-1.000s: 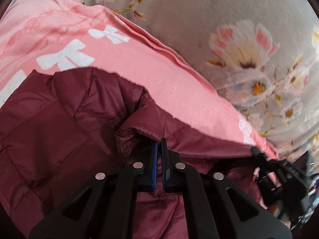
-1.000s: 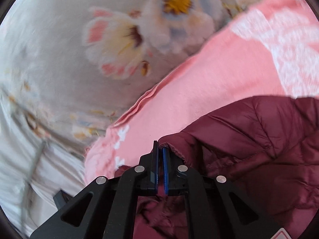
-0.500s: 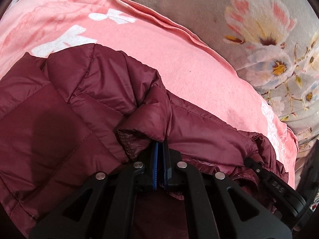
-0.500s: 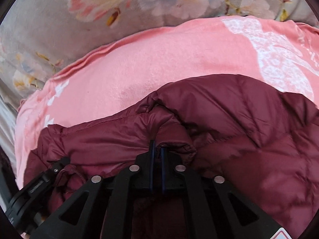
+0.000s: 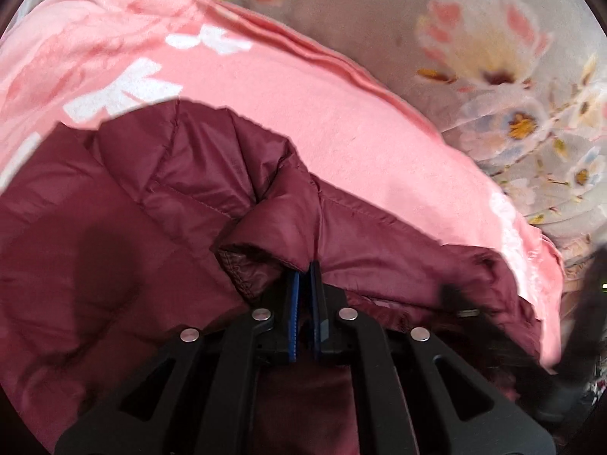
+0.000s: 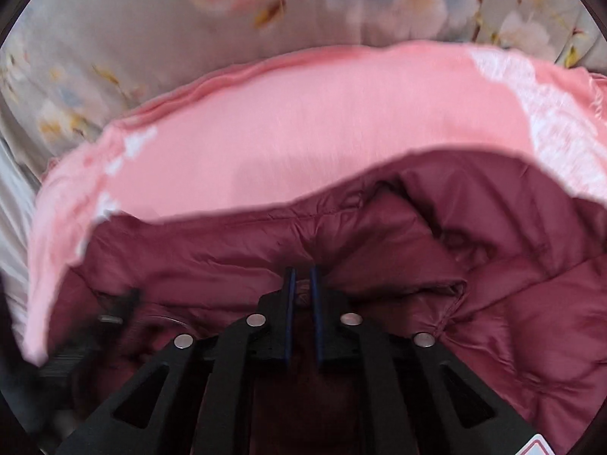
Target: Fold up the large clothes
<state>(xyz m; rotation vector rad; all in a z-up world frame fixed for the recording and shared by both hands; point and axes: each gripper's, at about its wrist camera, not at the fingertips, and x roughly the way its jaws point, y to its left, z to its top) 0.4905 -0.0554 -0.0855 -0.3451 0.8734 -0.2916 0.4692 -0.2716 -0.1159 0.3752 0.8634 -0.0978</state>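
Jacket (image 5: 114, 250) is lying on pink blanket (image 5: 360, 140); I'm pinching its edge w/ left gripper (image 5: 303, 276), opening slightly, and right gripper (image 6: 302, 276), clamped on fabric.

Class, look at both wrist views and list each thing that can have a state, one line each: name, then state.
Maroon puffer jacket: bunched, lying on the pink cloth, pinched at two spots.
Pink cloth: spread over the floral sheet, layered edge visible.
Floral sheet: spread underneath.
Left gripper: opening, jacket fabric between its fingers.
Right gripper: shut on jacket fabric.
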